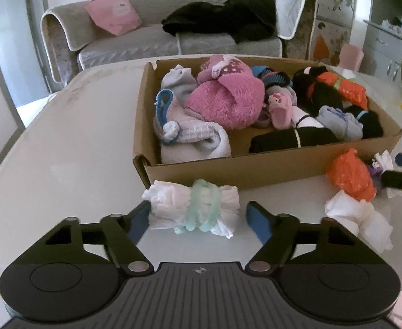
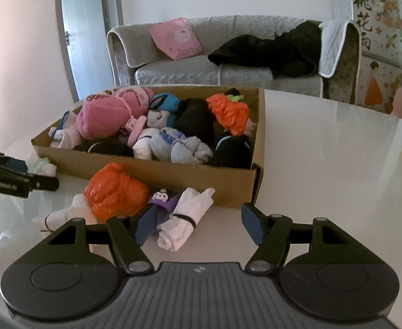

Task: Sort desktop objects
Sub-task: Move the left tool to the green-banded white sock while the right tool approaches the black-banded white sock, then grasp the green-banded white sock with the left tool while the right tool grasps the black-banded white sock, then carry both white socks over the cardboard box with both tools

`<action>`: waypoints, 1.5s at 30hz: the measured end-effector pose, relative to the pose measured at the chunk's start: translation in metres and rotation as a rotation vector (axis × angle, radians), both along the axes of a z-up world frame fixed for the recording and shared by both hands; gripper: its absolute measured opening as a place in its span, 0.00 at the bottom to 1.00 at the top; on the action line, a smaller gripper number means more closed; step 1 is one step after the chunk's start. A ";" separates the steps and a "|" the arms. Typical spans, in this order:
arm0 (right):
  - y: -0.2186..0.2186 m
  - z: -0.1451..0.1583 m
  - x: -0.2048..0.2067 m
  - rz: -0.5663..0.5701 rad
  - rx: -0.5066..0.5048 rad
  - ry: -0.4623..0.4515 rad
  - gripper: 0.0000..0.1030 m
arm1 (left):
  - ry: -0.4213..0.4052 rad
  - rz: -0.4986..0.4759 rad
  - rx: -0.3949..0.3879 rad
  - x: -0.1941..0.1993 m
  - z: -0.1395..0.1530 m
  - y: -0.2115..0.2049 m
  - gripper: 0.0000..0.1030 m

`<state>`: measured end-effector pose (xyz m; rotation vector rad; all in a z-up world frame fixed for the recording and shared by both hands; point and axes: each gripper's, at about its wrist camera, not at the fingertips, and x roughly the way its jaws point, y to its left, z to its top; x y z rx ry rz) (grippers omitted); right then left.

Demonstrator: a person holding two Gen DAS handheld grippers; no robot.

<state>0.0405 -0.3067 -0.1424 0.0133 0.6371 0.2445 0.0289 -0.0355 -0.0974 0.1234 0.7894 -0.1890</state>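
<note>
A cardboard box (image 1: 255,168) full of rolled socks and bundles stands on the white table; it also shows in the right wrist view (image 2: 173,176). A white roll with green bands (image 1: 194,209) lies in front of the box, between the open fingers of my left gripper (image 1: 198,216). My right gripper (image 2: 197,223) is open around a white roll with a black band (image 2: 183,226). Next to that roll lie a purple character clip (image 2: 164,200), an orange bag bundle (image 2: 113,192) and a white bundle (image 2: 64,218).
A grey sofa (image 1: 173,35) with a pink cushion and a dark garment stands behind the table. The orange bundle (image 1: 350,175) and the white bundle (image 1: 357,219) lie right of my left gripper. The table (image 2: 324,164) stretches right of the box.
</note>
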 end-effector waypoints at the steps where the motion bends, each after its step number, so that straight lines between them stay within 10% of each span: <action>1: 0.000 -0.001 0.000 -0.002 -0.003 0.001 0.62 | -0.004 -0.005 0.000 -0.001 0.000 -0.001 0.72; 19: 0.002 0.006 -0.009 0.073 0.032 0.038 0.21 | -0.025 -0.061 0.028 -0.026 0.002 -0.017 0.68; 45: -0.040 0.064 -0.015 0.047 0.182 -0.124 0.21 | -0.199 -0.030 -0.072 -0.049 0.082 -0.004 0.68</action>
